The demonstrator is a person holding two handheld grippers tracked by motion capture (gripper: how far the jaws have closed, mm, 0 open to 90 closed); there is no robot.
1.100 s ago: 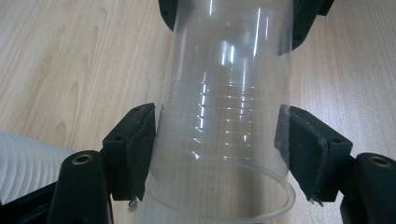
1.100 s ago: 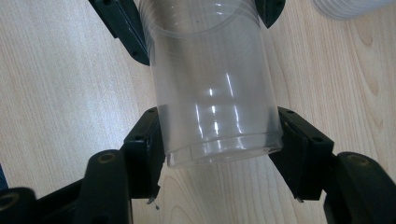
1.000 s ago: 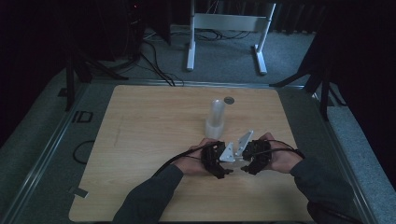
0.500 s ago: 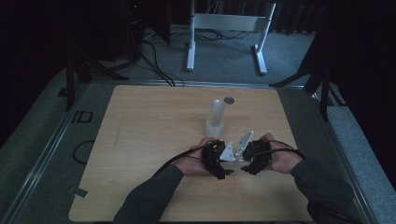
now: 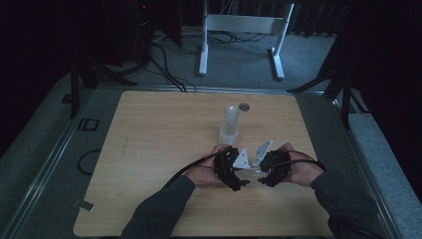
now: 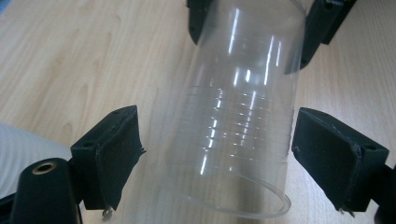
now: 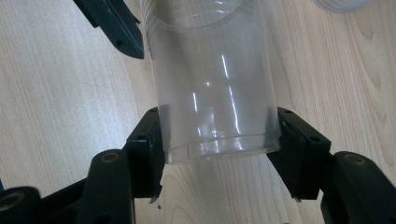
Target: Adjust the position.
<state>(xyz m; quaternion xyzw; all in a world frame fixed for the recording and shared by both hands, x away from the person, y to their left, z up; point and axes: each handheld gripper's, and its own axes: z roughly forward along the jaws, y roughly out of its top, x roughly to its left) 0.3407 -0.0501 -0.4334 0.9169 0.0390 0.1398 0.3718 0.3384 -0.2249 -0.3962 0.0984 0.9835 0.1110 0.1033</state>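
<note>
A clear plastic cup (image 6: 233,107) lies on its side just above the wooden table (image 5: 159,149), between my two grippers. My right gripper (image 7: 219,149) is shut on the cup's (image 7: 215,84) base, with both pads pressed against its wall. My left gripper (image 6: 224,154) stands open around the cup's rim end, a gap on each side of it. In the high view the left gripper (image 5: 230,169) and the right gripper (image 5: 271,169) face each other, tips nearly together, near the table's front middle.
A tall stack of clear cups (image 5: 230,127) stands upright just behind the grippers. A small dark disc (image 5: 244,106) lies beyond it near the far edge. A white frame (image 5: 239,30) stands on the floor behind the table.
</note>
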